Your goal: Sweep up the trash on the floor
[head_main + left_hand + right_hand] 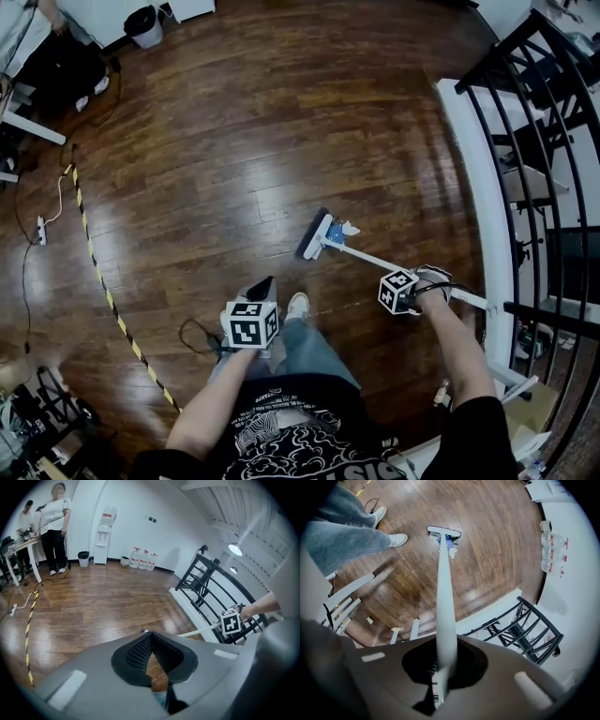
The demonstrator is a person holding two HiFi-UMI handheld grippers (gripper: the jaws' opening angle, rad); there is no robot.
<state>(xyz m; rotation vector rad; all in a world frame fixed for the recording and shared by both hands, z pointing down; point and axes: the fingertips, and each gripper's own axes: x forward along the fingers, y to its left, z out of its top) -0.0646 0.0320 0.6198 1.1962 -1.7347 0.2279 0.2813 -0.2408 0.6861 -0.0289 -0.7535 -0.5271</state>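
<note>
Two claws: the right claw [440, 670] clenches a white broom [443, 573], the left claw [149, 638] is pinched together, empty. Glossy wooden floor [234, 141] spreads beside a black railing [495, 54].

Long broom [366, 256] with a white handle, slanting from centre toward the lower right of the head view. Flat white-backed head with dark bristles along its left edge, set down on the wood floor [234, 141] just right of centre. Seen from the right gripper view, handle [444, 597] running straight up the middle, lower end clamped between the jaws of the right gripper [442, 679]. Trash [349, 228] [451, 545]: small white and blue scraps on the floor, tight against the broom head.
</note>
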